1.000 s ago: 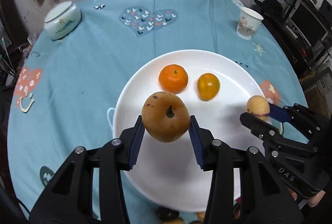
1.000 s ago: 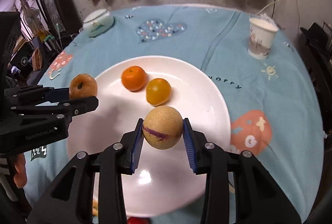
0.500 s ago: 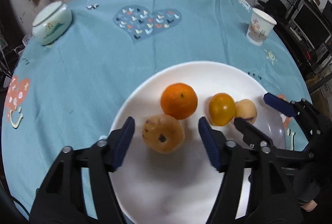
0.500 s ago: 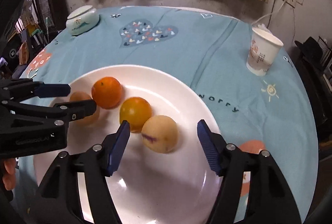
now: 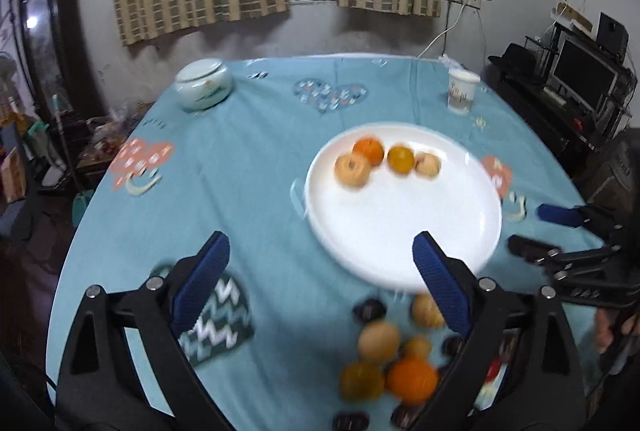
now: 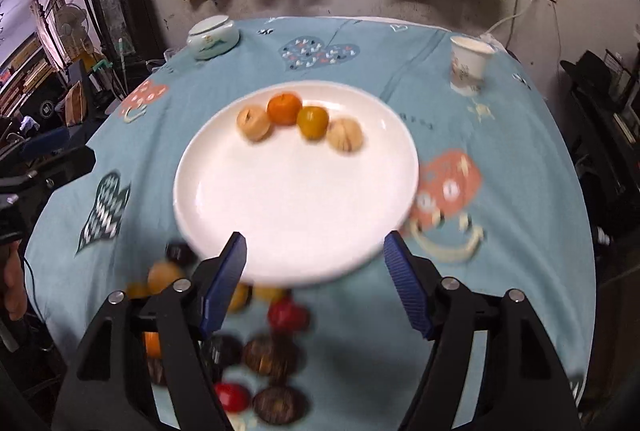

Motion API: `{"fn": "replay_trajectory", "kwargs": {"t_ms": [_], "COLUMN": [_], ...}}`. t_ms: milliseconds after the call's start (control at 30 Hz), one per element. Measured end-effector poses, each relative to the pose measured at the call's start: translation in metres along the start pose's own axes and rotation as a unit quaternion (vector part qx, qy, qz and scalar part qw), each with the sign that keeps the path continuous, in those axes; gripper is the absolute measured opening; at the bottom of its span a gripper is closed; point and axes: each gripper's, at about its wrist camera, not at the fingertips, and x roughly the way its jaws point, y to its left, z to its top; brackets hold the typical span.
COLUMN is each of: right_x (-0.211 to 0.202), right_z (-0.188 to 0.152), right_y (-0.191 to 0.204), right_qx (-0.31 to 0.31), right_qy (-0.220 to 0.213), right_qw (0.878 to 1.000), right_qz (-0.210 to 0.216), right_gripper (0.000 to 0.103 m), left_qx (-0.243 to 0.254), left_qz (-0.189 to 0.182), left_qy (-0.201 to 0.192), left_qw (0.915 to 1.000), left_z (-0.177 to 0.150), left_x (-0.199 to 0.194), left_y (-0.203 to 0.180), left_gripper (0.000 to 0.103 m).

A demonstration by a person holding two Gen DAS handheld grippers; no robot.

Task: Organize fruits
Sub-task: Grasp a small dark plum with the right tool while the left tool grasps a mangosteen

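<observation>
A white plate [image 5: 400, 231] [image 6: 296, 207] holds a row of fruits at its far side: a tan fruit [image 5: 352, 170] [image 6: 253, 123], an orange [image 5: 369, 150] [image 6: 284, 108], a yellow-orange fruit [image 5: 401, 159] [image 6: 312, 122] and a pale fruit [image 5: 427, 164] [image 6: 345, 135]. A pile of loose fruits [image 5: 394, 363] [image 6: 256, 347] lies on the cloth in front of the plate. My left gripper [image 5: 320, 283] is open and empty, raised above the near table. My right gripper [image 6: 316, 279] is open and empty above the plate's near rim; it also shows in the left wrist view [image 5: 532, 231].
A round table with a blue patterned cloth [image 5: 240, 167]. A lidded ceramic jar [image 5: 204, 89] [image 6: 213, 37] stands at the far left. A paper cup [image 5: 462, 91] [image 6: 469, 65] stands at the far right. Shelves and a monitor [image 5: 580, 71] stand to the right.
Both grippers let go of their fruits on the plate, opened wide and pulled back and up. The pile of loose fruits has come into view.
</observation>
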Motion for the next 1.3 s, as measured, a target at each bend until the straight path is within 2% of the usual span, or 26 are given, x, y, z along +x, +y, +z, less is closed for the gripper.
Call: {"fn": "replay_trajectory", "kwargs": {"t_ms": [100,167,267,367,400,533,667,700,733,767,800,1000,1067,1100,1300], "right_x": [-0.021,-0.03,-0.039,-0.044,-0.045,-0.048,-0.046,-0.045,-0.042,-0.037,-0.032,-0.012,-0.005,-0.004,-0.013], "right_z": [-0.054,-0.085,-0.121,-0.144,-0.149,-0.156,-0.162,-0.162,-0.162,-0.161,-0.161,-0.157,-0.155,-0.154,-0.154], "right_y": [0.009,0.014,0.019,0.029,0.033,0.049,0.074,0.079,0.083,0.089,0.093,0.1,0.1,0.099,0.092], "right_qx": [0.017,0.032,0.053,0.059,0.056,0.039,-0.005,-0.014,-0.022,-0.031,-0.037,-0.048,-0.048,-0.05,-0.036], "right_qy": [0.002,0.005,0.007,0.017,0.02,0.019,0.01,0.005,0.006,0.012,0.019,0.027,0.033,0.031,0.03], "right_qw": [1.0,0.999,0.999,0.998,0.998,0.999,0.998,0.998,0.997,0.997,0.996,0.997,0.997,0.997,0.997], "right_qz": [-0.005,-0.012,-0.008,0.007,0.01,0.027,0.062,0.067,0.071,0.074,0.076,0.052,0.054,0.052,0.059], "right_gripper": [0.072,0.072,0.072,0.072,0.072,0.072,0.071,0.069,0.061,0.047,0.044,0.042,0.031,0.03,0.028], "left_qx": [-0.002,-0.011,-0.022,-0.018,-0.02,-0.035,-0.037,-0.036,-0.037,-0.038,-0.038,-0.045,-0.044,-0.044,-0.037], "left_qz": [0.006,-0.004,-0.021,-0.011,-0.001,-0.004,0.002,0.003,0.004,0.005,0.004,-0.001,-0.003,-0.003,-0.007], "left_qy": [0.009,0.025,0.049,0.057,0.055,0.054,0.052,0.051,0.05,0.052,0.053,0.059,0.061,0.062,0.069], "left_qw": [0.9999,0.9996,0.9983,0.9982,0.9983,0.9979,0.998,0.998,0.998,0.9979,0.9978,0.9972,0.9971,0.9971,0.9969], "left_z": [-0.063,-0.093,-0.128,-0.145,-0.148,-0.153,-0.155,-0.156,-0.157,-0.159,-0.158,-0.163,-0.163,-0.162,-0.161], "left_x": [-0.017,-0.021,-0.023,-0.026,-0.029,-0.034,-0.039,-0.04,-0.041,-0.041,-0.041,-0.041,-0.04,-0.039,-0.033], "left_y": [-0.004,-0.005,-0.002,0.002,0.005,0.015,0.02,0.02,0.022,0.023,0.024,0.031,0.031,0.03,0.023], "left_gripper": [0.094,0.094,0.094,0.094,0.094,0.094,0.094,0.094,0.094,0.094,0.094,0.094,0.094,0.094,0.094]}}
